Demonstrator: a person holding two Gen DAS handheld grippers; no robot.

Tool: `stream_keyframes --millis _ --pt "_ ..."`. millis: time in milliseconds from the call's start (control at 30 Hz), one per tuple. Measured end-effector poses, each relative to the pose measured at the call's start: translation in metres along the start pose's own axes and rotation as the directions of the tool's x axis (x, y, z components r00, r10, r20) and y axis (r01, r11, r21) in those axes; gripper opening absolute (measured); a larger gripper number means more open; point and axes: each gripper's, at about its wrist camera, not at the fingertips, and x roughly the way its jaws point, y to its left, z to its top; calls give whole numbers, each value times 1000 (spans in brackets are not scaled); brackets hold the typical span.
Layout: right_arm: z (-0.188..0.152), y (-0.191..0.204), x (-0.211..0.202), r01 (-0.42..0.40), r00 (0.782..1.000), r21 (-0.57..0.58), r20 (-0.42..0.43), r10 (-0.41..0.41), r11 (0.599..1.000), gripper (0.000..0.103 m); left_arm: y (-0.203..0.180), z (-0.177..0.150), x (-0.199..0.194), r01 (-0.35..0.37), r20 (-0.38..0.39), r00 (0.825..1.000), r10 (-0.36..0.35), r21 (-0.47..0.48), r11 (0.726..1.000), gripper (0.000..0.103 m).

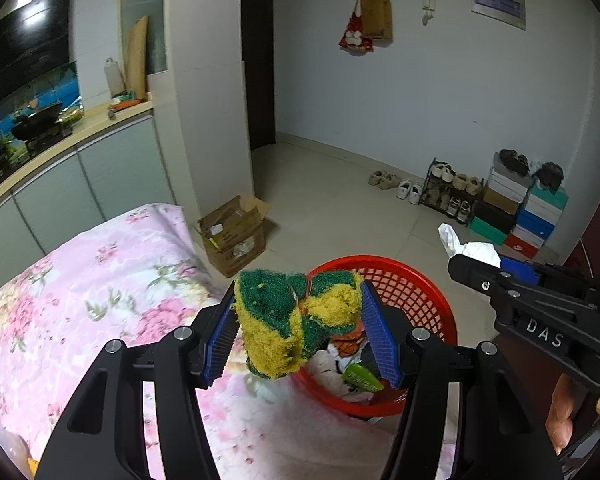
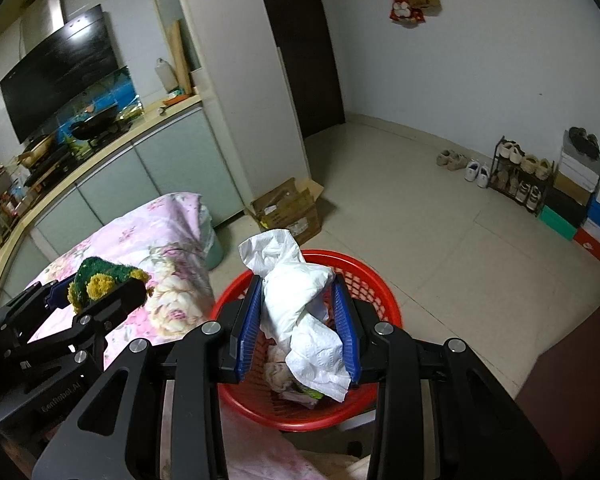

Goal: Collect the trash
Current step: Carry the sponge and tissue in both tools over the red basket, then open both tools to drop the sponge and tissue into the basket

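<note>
My left gripper (image 1: pixel 300 320) is shut on a crumpled green and yellow scouring sponge (image 1: pixel 296 316), held above the near rim of a red mesh basket (image 1: pixel 412 280). My right gripper (image 2: pixel 300 320) is shut on a wad of white tissue paper (image 2: pixel 300 308), which hangs over the same red basket (image 2: pixel 364 276). The basket holds several scraps, among them a green wrapper (image 1: pixel 362 378). In the left wrist view the right gripper (image 1: pixel 496 264) shows at the right with the tissue (image 1: pixel 466 244). The right wrist view has the left gripper (image 2: pixel 100 292) and sponge (image 2: pixel 100 280) at its left.
A pink floral cloth (image 1: pixel 80 292) covers the surface left of the basket. An open cardboard box (image 1: pixel 236 232) stands on the tiled floor by a white pillar. A shoe rack (image 1: pixel 452 192) and stacked shoe boxes (image 1: pixel 524 216) line the far right wall. A kitchen counter (image 1: pixel 60 140) runs along the left.
</note>
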Motion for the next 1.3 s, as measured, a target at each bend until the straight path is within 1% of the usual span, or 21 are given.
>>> stream_keyframes --millis 167,300,467,600,733,900,1067,1200,1267,1300 --pt "1 -15 3 22 1000 30 -4 -22 999 34 -8 8 15 67 -24 997 -67 -12 998 56" --pt "1 -26 6 37 999 54 -15 -36 998 34 -15 11 30 123 -48 991 -124 -22 992 56" --pt "-2 -34 15 42 998 69 -46 -39 997 34 -18 6 52 163 -93 982 -167 -43 986 56" --pt "-3 -35 23 41 997 75 -72 -36 996 34 -18 1 65 160 -115 980 -164 -46 986 56" --pt "-2 -36 34 28 995 88 -100 -19 996 34 -20 -4 78 133 -137 981 -137 -34 990 56" --pt "-1 -37 50 21 991 102 -134 -7 995 34 -16 -14 95 122 -179 975 -131 -57 991 57" --pt "-4 -38 68 29 984 110 -177 -9 993 34 -19 -18 103 111 -196 973 -118 -47 993 57" --pt "-3 -43 77 21 980 144 -200 8 989 35 -21 -22 109 116 -217 968 -122 -39 992 60" --pt "-3 -44 81 10 976 154 -216 23 988 35 -21 -24 113 119 -228 966 -125 -40 992 63" --pt "-3 -45 84 7 974 156 -223 29 988 36 -21 -24 114 121 -234 964 -128 -44 992 67"
